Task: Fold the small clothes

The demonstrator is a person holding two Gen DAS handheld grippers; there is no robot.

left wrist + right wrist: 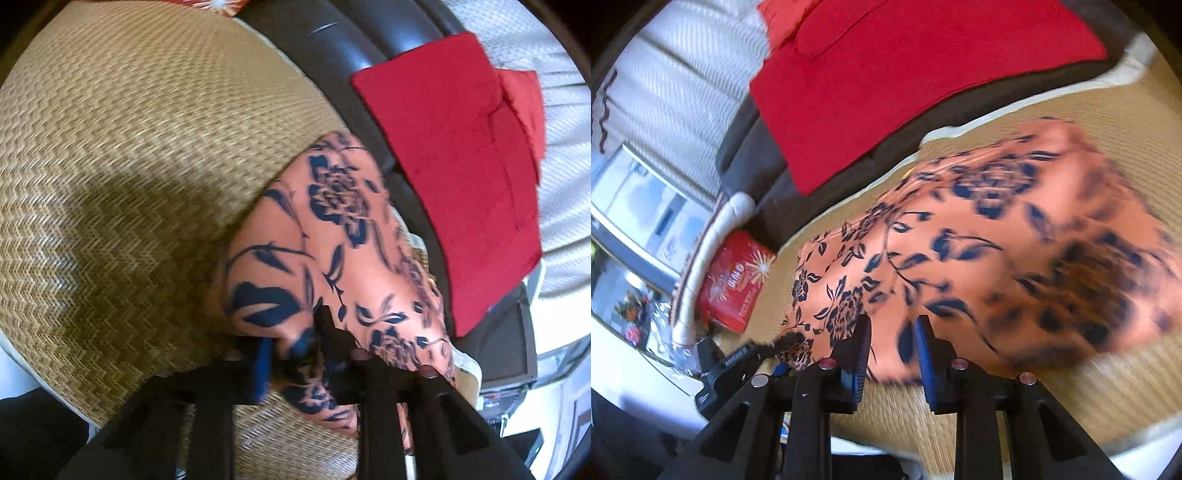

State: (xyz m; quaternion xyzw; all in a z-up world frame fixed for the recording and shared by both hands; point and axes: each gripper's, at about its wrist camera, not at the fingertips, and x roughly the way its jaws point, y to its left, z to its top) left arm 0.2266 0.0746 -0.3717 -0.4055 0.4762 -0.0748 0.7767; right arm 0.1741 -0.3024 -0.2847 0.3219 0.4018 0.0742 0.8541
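While the left wrist view is kinda blurry, you can see the left tongs (295, 354) clamped together on a bunched edge of the orange floral garment (332, 236), which sits on the woven straw mat (129, 147) near its edge, next to a red folded cloth (454, 177) on the dark sofa (354, 40). From here the garment's long axis runs from the tongs up and away toward the sofa. Over in the right wrist view, the right tongs (892, 354) are standing apart with the garment's near edge between the pads, not pinched yet as far as I can tell. The garment stretches diagonally from lower left to upper right. My worry: the slippery-looking fabric could slide out of the left grip, or the right side grabs just one layer and the fold comes out crooked.
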